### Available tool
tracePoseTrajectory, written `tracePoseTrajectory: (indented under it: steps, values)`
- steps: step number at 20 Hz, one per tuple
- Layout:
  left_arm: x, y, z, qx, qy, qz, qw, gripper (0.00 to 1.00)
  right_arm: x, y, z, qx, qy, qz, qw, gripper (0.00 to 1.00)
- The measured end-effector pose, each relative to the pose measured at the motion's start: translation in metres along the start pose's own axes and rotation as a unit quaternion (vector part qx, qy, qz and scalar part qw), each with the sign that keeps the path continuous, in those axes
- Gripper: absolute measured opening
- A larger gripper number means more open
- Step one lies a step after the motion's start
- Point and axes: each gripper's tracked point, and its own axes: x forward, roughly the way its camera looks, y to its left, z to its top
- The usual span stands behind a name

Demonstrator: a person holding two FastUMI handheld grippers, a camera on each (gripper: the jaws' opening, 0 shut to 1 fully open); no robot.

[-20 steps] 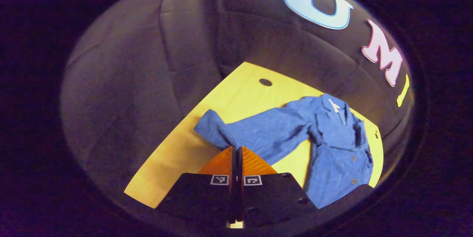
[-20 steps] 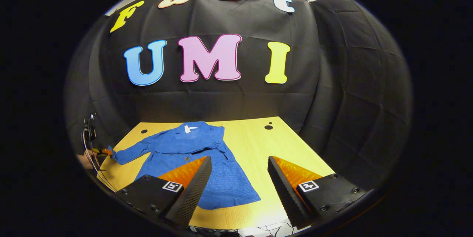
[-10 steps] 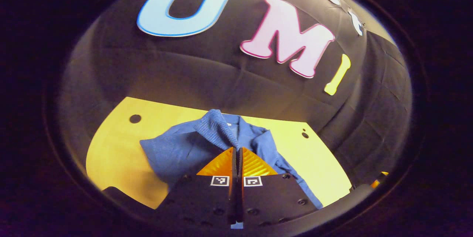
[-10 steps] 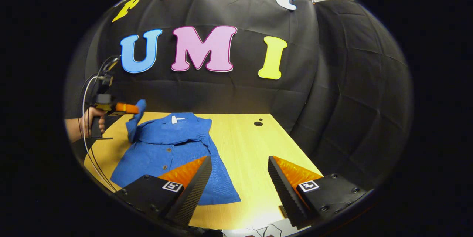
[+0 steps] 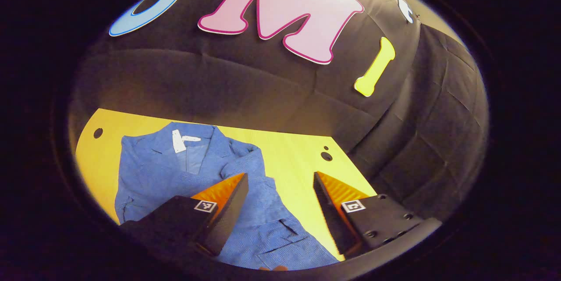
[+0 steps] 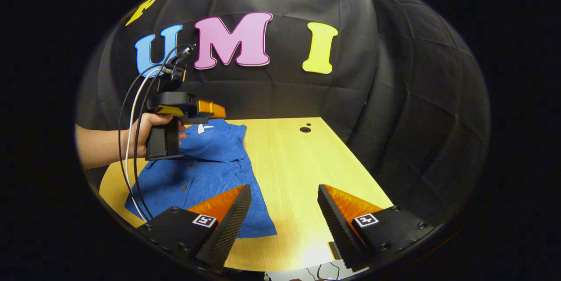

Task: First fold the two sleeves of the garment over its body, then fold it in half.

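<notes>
Left tool (image 5: pixel 280 189) just let go, jaws apart now; sleeve (image 5: pixel 245 162) lies over the jacket (image 6: pixel 197 176) at 9 o'clock on the tabletop (image 6: pixel 298 162); right tool (image 6: pixel 284 208) gapes, empty; we reckon halving's next imo.

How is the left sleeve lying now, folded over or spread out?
Folded: the sleeve lies across the jacket body, and the left claw hangs open above it.
</notes>
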Motion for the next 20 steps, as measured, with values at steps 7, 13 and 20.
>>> tracePoseTrajectory:
  steps: [7, 13, 20]
  values:
    - [-0.112, 0.097, -0.068, 0.006, 0.016, 0.089, 0.996, 0.85, 0.045, 0.019, -0.033, 0.016, 0.064, 0.03, 0.997, 0.98]
    - [-0.262, 0.177, -0.212, 0.035, 0.124, 0.198, 0.972, 0.85, 0.062, 0.039, -0.095, 0.001, 0.158, 0.054, 0.986, 0.98]
    - [-0.301, 0.201, -0.319, -0.045, 0.203, 0.252, 0.945, 0.82, 0.081, 0.029, -0.154, -0.01, 0.241, 0.027, 0.97, 0.99]
